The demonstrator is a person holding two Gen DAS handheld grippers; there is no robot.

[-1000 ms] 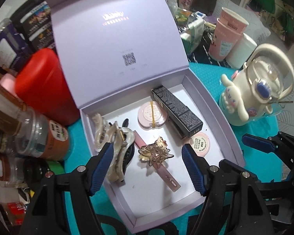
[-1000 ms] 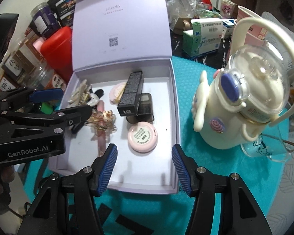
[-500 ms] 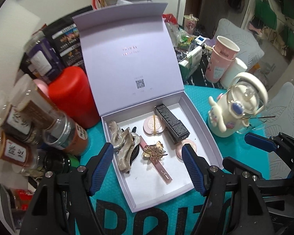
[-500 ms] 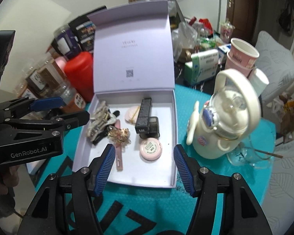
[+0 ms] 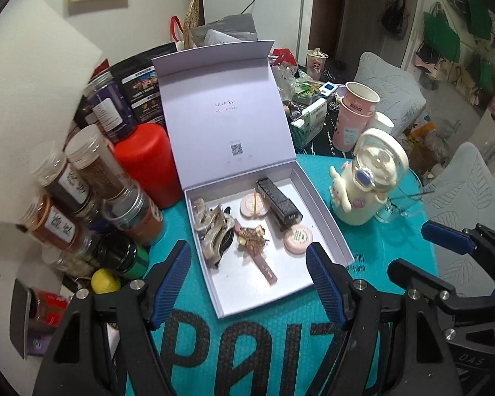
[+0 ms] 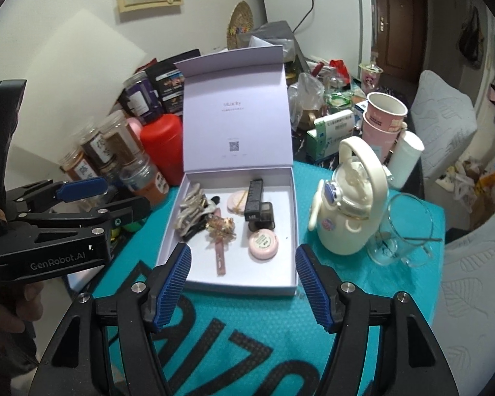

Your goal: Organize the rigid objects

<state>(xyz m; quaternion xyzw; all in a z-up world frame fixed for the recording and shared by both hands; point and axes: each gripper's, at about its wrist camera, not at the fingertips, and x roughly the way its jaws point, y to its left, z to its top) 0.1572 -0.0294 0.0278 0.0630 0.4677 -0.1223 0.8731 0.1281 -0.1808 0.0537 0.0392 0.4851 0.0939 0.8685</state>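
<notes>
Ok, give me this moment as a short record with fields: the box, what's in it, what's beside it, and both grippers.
box: lavender gift box, lid up, on teal mat
contents: hair clips, gold hair clip, pink tube, two pink compacts, black lipstick case
right of box: cream kettle, glass mug
left of box: red canister, spice jars
left gripper: open, empty
right gripper: open, empty

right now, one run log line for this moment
left tongs: open, empty | right tongs: open, empty | lilac box: lid up, cosmetics and hair clips inside | both tongs short of box
</notes>
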